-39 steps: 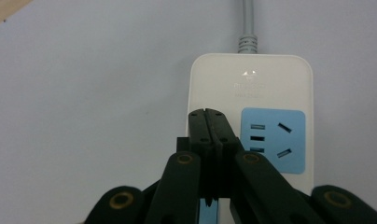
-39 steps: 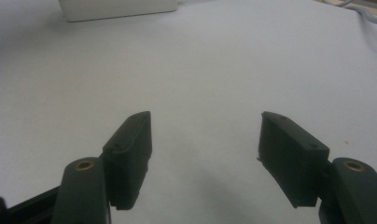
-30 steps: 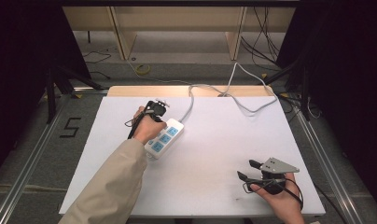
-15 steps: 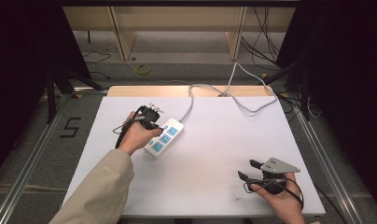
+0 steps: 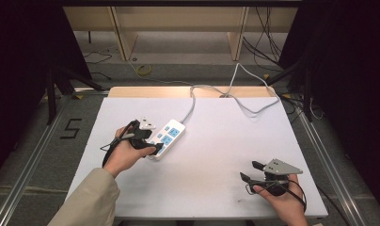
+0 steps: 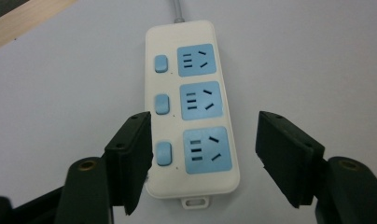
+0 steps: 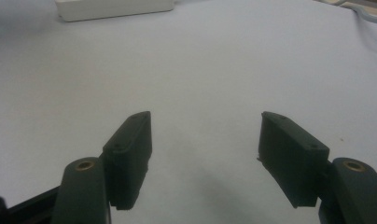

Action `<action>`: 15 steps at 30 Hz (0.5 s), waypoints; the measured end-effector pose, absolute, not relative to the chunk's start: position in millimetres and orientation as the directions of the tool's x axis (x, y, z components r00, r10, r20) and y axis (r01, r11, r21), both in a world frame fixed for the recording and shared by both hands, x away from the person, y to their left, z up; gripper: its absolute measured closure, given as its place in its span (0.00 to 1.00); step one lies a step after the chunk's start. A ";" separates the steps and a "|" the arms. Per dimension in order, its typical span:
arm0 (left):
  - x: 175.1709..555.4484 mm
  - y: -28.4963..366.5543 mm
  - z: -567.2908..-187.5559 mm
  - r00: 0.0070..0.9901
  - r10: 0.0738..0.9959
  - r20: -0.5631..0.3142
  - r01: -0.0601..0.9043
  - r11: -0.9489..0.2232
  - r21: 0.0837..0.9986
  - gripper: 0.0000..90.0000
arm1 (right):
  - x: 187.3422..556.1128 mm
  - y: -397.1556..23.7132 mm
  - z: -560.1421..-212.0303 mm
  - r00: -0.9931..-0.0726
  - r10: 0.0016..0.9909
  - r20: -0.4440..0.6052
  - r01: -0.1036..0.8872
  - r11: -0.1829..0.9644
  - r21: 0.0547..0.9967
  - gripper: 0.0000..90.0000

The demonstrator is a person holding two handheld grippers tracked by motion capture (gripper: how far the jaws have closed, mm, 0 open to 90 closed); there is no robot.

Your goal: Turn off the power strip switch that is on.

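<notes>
We held the left gripper (image 6: pixel 203 158), jaws apart, astride the power strip (image 6: pixel 191 107), judging a centred, level closing would serve best.

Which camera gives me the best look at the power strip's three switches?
The left gripper view: the power strip lies close and face-up between the open left tool, its blue switches distinct. The high view shows it small; the right gripper view catches one white edge.

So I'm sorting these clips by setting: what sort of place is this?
Probably a lab or recording rig, not a home. A white table stands between dark curtains with metal rails on the floor, loose cables behind it, and a taped number 5.
</notes>
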State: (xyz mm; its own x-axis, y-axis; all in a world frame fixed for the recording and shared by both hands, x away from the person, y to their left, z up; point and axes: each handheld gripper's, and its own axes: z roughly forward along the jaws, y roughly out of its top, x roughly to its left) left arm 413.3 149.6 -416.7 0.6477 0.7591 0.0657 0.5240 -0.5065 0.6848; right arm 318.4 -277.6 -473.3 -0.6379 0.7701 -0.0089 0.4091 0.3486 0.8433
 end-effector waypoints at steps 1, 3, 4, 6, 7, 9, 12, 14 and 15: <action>409.7 151.7 -417.8 0.648 0.759 0.056 0.525 -0.500 0.689 0.39 | 318.4 -277.7 -473.3 -0.638 0.770 -0.008 0.410 0.348 0.843 0.40; 402.3 156.1 -420.7 0.650 0.759 0.039 0.531 -0.490 0.691 0.37 | 318.3 -277.7 -473.4 -0.638 0.770 -0.006 0.411 0.347 0.843 0.40; 398.4 158.4 -422.5 0.651 0.758 0.035 0.531 -0.488 0.693 0.37 | 318.2 -277.6 -473.5 -0.638 0.770 -0.006 0.411 0.347 0.843 0.40; 390.4 163.3 -426.8 0.654 0.756 0.026 0.530 -0.483 0.697 0.36 | 318.0 -277.7 -473.4 -0.637 0.771 -0.004 0.412 0.345 0.843 0.40; 386.7 165.5 -429.5 0.658 0.752 0.023 0.528 -0.483 0.698 0.36 | 318.0 -277.8 -473.4 -0.637 0.771 -0.004 0.412 0.345 0.844 0.40; 379.4 170.1 -434.1 0.664 0.747 0.028 0.527 -0.495 0.691 0.35 | 318.1 -277.8 -473.3 -0.638 0.770 -0.005 0.411 0.345 0.844 0.40; 368.5 177.4 -440.2 0.662 0.749 0.030 0.516 -0.484 0.707 0.34 | 318.0 -277.6 -473.3 -0.640 0.769 -0.006 0.409 0.347 0.844 0.40; 361.0 181.8 -444.6 0.650 0.759 0.032 0.510 -0.467 0.722 0.34 | 318.0 -277.4 -473.2 -0.640 0.768 -0.006 0.409 0.347 0.844 0.40; 357.3 184.0 -447.0 0.649 0.760 0.033 0.507 -0.464 0.726 0.34 | 318.0 -277.4 -473.2 -0.640 0.768 -0.006 0.409 0.347 0.844 0.40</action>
